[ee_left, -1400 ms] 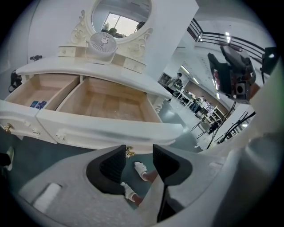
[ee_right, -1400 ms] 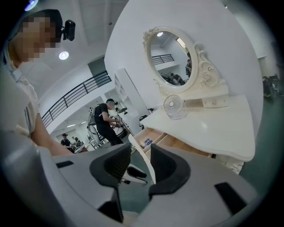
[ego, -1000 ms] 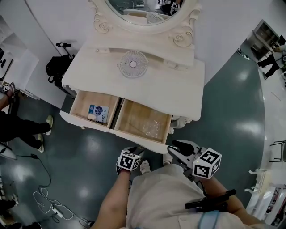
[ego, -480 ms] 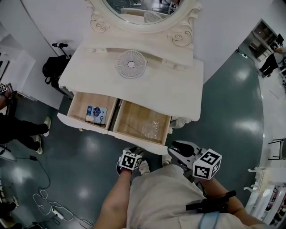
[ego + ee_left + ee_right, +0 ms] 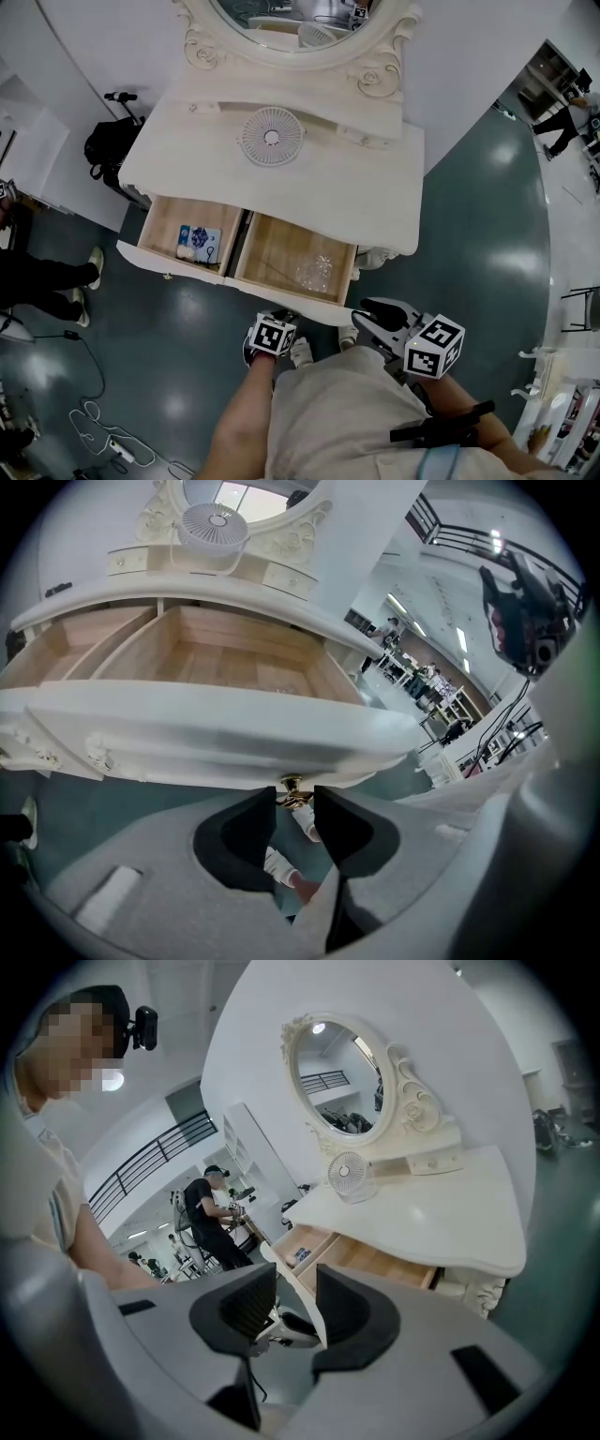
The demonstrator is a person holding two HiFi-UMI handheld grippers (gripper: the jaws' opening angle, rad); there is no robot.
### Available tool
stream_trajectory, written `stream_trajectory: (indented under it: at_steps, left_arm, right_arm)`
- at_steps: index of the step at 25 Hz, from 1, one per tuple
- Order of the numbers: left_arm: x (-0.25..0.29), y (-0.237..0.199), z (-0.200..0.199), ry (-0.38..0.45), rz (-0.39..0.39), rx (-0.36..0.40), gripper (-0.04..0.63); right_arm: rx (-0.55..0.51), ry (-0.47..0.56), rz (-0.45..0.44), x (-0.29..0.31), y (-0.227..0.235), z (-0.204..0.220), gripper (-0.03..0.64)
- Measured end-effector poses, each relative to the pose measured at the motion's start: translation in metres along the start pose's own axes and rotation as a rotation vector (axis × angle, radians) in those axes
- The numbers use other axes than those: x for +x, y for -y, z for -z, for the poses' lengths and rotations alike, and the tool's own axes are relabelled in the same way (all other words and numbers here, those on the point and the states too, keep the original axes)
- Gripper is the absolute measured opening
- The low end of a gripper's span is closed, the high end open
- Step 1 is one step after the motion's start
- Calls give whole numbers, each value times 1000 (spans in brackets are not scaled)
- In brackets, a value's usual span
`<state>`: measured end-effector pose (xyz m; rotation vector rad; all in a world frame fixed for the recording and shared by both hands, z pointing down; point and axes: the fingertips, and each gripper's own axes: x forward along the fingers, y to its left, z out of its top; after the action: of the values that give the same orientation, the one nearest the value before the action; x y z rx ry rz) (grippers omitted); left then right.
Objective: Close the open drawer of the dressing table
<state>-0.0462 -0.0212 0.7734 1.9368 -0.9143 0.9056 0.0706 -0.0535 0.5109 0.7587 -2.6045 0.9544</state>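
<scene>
The white dressing table (image 5: 375,202) has its wide drawer (image 5: 216,278) pulled out, with two wooden compartments showing. My left gripper (image 5: 279,319) sits right under the drawer's front edge. In the left gripper view the drawer front (image 5: 216,747) fills the middle, and its small brass knob (image 5: 290,787) lies between the tips of my left gripper (image 5: 295,797). Those jaws have just been closing around the knob, and a thin gap still shows beside it. My right gripper (image 5: 367,317) hangs open to the right of the drawer's corner, touching nothing. From the right gripper view the drawer (image 5: 366,1260) is farther off.
A round fan (image 5: 271,137) stands on the tabletop below the oval mirror (image 5: 291,19). Small items (image 5: 197,242) lie in the left compartment, a clear plastic bag (image 5: 316,272) in the right. A person (image 5: 37,277) stands at the left, with cables (image 5: 94,412) on the floor.
The head view has drifted a little, so the table sits slightly more to the left. Both grippers stay where they were and the drawer is as far out as before.
</scene>
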Motion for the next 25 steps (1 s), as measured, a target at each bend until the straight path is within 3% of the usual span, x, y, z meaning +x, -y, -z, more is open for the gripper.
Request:
stream_trajectory:
  at_steps: [25]
  left_arm:
    - [11, -7, -32, -10, -10, 27, 129]
  right_arm:
    - [20, -14, 18, 4, 10, 0, 137]
